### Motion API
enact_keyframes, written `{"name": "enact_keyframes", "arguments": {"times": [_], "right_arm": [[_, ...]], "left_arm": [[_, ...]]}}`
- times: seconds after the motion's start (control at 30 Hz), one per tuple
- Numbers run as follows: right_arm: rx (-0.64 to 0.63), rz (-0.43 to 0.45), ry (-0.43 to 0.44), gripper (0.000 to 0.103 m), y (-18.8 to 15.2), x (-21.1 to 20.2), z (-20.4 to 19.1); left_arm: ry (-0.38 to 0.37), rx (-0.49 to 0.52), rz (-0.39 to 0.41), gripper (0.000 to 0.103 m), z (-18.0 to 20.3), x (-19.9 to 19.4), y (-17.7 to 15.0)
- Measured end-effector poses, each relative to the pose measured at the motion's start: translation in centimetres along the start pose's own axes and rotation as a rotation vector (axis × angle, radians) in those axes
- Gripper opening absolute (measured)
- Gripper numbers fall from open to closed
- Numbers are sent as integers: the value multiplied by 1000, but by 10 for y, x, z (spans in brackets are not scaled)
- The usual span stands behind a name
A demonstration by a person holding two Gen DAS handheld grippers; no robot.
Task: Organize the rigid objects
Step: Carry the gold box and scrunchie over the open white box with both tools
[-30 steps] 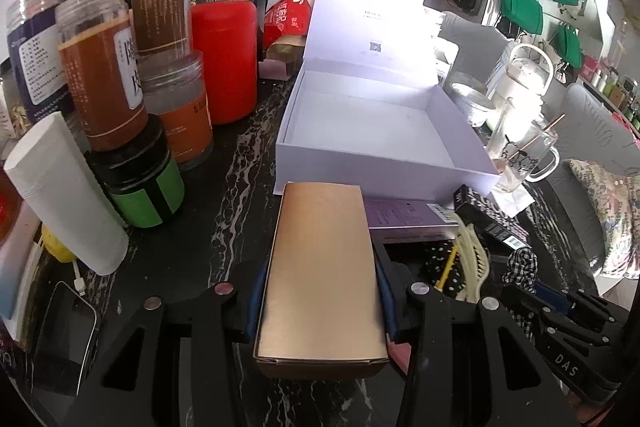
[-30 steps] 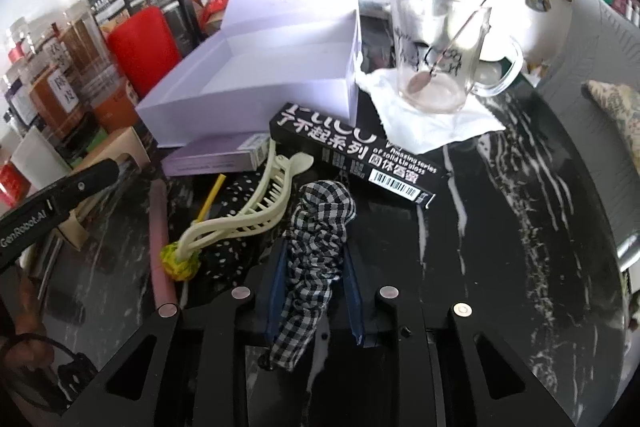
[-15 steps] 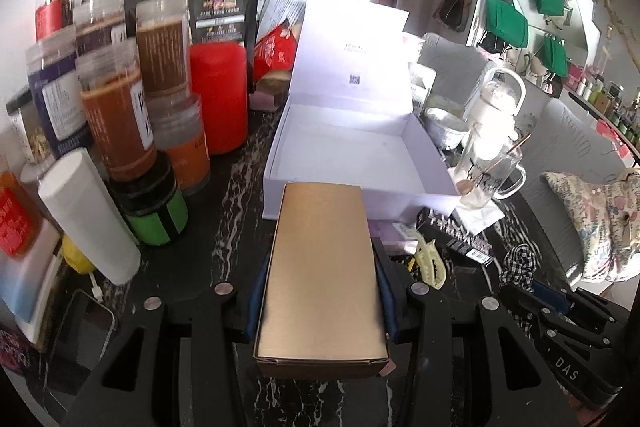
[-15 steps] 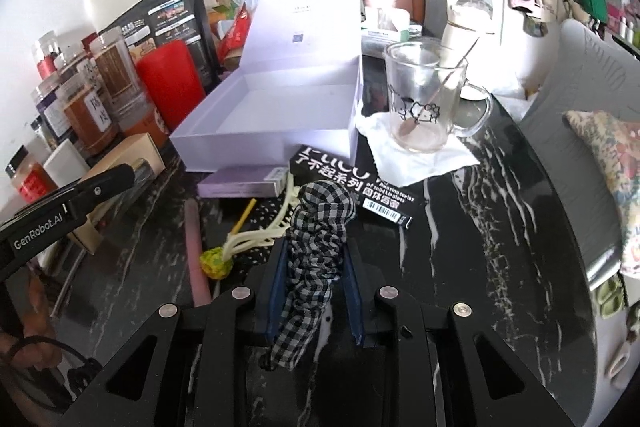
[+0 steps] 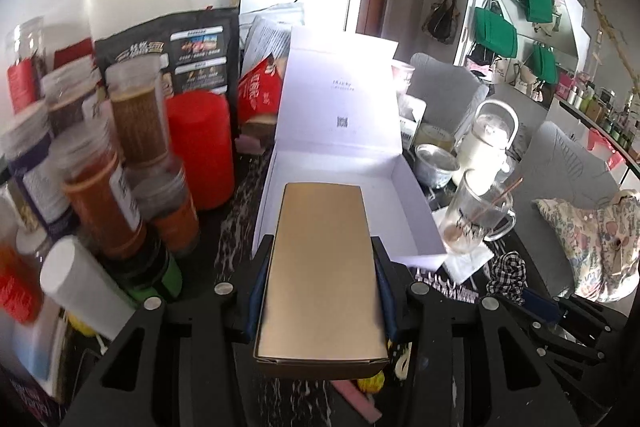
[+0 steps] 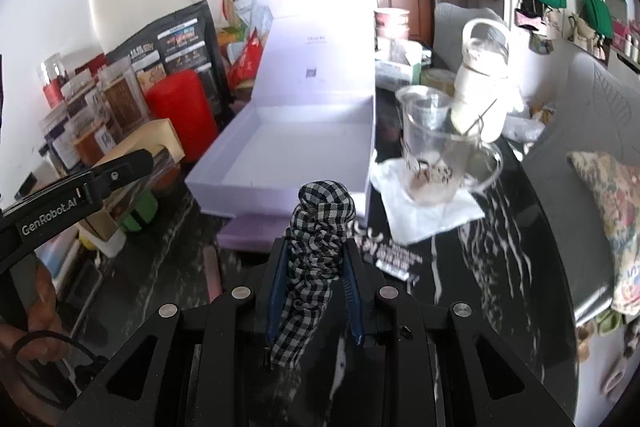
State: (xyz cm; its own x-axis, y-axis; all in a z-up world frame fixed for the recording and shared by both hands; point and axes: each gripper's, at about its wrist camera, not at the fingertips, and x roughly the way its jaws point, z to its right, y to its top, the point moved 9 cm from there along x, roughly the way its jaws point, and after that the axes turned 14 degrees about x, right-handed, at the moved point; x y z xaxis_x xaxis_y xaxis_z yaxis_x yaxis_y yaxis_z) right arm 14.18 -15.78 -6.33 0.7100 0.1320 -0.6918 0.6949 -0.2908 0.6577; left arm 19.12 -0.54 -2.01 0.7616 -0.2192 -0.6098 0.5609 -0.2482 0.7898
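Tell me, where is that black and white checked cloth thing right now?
The checked cloth is clamped in the right hand-held gripper, raised above the dark marble table, just in front of the open white box, with the glass mug to its right.

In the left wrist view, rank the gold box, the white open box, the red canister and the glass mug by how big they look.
1. White open box with its raised lid.
2. Gold box, though it is held nearest the camera, which inflates it.
3. Red canister.
4. Glass mug.
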Motion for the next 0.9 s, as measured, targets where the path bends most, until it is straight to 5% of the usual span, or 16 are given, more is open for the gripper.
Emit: {"name": "enact_keyframes", "arguments": {"times": [0.9], "right_arm": [[1, 67, -13, 26, 105, 38, -20]], "left_arm": [[-39, 74, 41, 45, -8, 57, 87]]}}
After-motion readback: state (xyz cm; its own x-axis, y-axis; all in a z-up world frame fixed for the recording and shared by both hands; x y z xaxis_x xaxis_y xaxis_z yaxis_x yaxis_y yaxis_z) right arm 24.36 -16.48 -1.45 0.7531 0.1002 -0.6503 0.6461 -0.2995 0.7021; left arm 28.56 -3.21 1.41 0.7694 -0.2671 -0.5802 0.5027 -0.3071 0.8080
